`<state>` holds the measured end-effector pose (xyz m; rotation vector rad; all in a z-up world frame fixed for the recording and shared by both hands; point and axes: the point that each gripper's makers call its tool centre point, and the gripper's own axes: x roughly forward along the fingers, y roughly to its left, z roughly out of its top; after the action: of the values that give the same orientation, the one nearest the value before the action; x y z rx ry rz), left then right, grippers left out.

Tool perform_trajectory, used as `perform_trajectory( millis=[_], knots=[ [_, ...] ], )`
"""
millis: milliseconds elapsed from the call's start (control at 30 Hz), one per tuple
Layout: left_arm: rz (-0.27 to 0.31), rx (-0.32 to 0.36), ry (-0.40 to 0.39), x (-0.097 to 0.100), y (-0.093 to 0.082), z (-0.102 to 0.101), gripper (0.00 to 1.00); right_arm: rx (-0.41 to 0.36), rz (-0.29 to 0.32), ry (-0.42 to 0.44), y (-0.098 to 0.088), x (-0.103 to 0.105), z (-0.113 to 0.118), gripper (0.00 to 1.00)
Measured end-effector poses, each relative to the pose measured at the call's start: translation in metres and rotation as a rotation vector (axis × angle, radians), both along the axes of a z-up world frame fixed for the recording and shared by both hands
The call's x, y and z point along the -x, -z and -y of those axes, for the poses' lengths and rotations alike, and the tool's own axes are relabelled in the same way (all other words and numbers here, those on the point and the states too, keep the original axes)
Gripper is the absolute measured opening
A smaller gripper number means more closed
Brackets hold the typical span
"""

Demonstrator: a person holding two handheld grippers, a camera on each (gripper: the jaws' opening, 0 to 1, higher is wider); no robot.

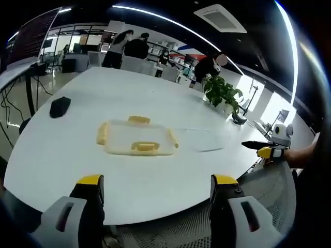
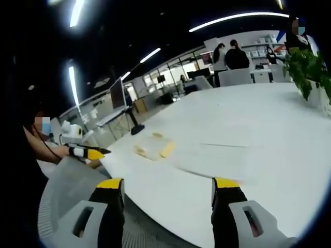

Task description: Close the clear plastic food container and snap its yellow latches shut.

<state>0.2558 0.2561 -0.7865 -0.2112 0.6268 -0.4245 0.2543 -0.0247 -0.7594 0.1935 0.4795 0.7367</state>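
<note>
A clear plastic container piece (image 1: 137, 138) with yellow latches (image 1: 145, 146) on its sides lies flat on the white table (image 1: 129, 93). A second clear piece (image 1: 200, 140) lies just to its right, apart from it. My left gripper (image 1: 158, 181) hovers open off the table's near edge, well short of both. From the right gripper view the latched piece (image 2: 153, 149) and the clear piece (image 2: 220, 155) lie ahead, and my right gripper (image 2: 167, 183) is open at the table's edge. Each gripper enters the other's view: the right gripper (image 1: 264, 150) and the left gripper (image 2: 88, 153).
A black object (image 1: 59, 106) lies on the table's far left. A potted plant (image 1: 222, 93) stands at the far right edge. Chairs and several people are beyond the table. A grey mesh chair (image 2: 67, 191) sits below the table edge. A monitor (image 2: 118, 93) stands further off.
</note>
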Motion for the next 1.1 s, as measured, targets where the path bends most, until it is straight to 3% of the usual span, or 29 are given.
perform_trajectory(
  millis=[33, 100, 133, 300, 433, 700, 900, 1100],
  knots=[
    [-0.001, -0.003, 0.004, 0.0, 0.0, 0.0, 0.85, -0.001, 0.002, 0.0, -0.001, 0.0, 0.0, 0.69],
    [0.016, -0.071, 0.012, -0.003, -0.002, -0.006, 0.8, -0.033, 0.007, 0.021, -0.008, -0.003, 0.002, 0.69],
    [0.016, -0.058, 0.013, -0.003, -0.004, -0.004, 0.8, -0.057, 0.01, 0.04, -0.012, -0.006, 0.004, 0.7],
    [0.014, 0.0, 0.009, -0.009, -0.012, -0.001, 0.84, -0.014, 0.031, 0.007, -0.015, -0.007, 0.005, 0.69],
    [0.033, -0.027, 0.046, -0.012, -0.014, 0.006, 0.84, 0.002, 0.041, -0.001, -0.014, -0.01, 0.003, 0.68],
    [0.018, -0.017, 0.056, -0.008, -0.01, 0.009, 0.83, 0.003, 0.034, -0.001, -0.012, -0.009, 0.001, 0.67],
    [0.016, -0.017, 0.071, -0.008, -0.01, 0.01, 0.83, -0.022, 0.073, -0.007, -0.025, -0.01, -0.001, 0.61],
    [0.017, -0.031, 0.118, -0.009, -0.01, 0.015, 0.83, -0.012, 0.079, -0.002, -0.03, -0.018, -0.005, 0.64]
  ],
)
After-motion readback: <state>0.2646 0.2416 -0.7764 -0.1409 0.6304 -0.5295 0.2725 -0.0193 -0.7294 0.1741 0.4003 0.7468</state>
